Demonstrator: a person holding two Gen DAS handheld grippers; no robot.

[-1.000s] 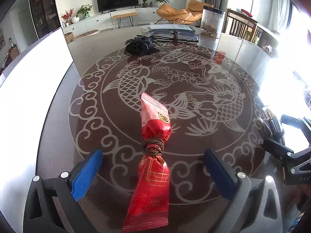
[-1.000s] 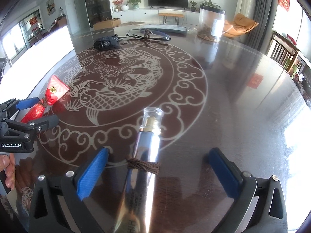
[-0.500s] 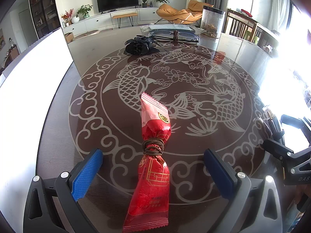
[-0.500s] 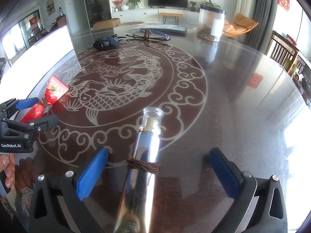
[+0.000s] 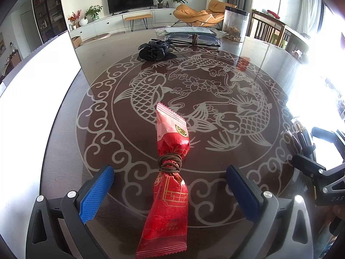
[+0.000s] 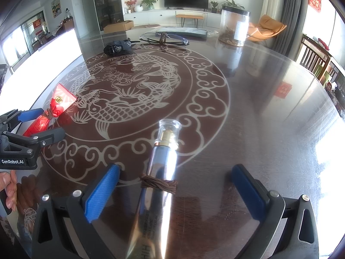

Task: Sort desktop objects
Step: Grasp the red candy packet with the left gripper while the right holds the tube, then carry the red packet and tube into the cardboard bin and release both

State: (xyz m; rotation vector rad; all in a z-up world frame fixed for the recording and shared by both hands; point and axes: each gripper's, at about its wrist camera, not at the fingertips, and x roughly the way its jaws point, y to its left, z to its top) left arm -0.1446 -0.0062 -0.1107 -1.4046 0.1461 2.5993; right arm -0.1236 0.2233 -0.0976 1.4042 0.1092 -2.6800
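A red snack packet (image 5: 171,172), bound at its middle with brown cord, lies on the dark round table (image 5: 64,164) between the blue pads of my left gripper (image 5: 170,192), which is open and not touching it. A shiny silver tube with a clear cap (image 6: 160,172), also wrapped in brown cord, lies between the wide-apart fingers of my right gripper (image 6: 174,194), open as well. The right wrist view shows the left gripper (image 6: 41,123) around the red packet (image 6: 58,103) at far left. The tube (image 5: 301,133) shows at the right edge of the left wrist view.
At the table's far side lie a black hair clip (image 5: 154,50), clear glasses tied with cord (image 5: 193,38), a flat wrapped packet (image 6: 181,32) and a tall clear jar (image 6: 234,27). A hand (image 6: 9,192) holds the left gripper's handle. Wooden chairs (image 6: 314,58) stand to the right.
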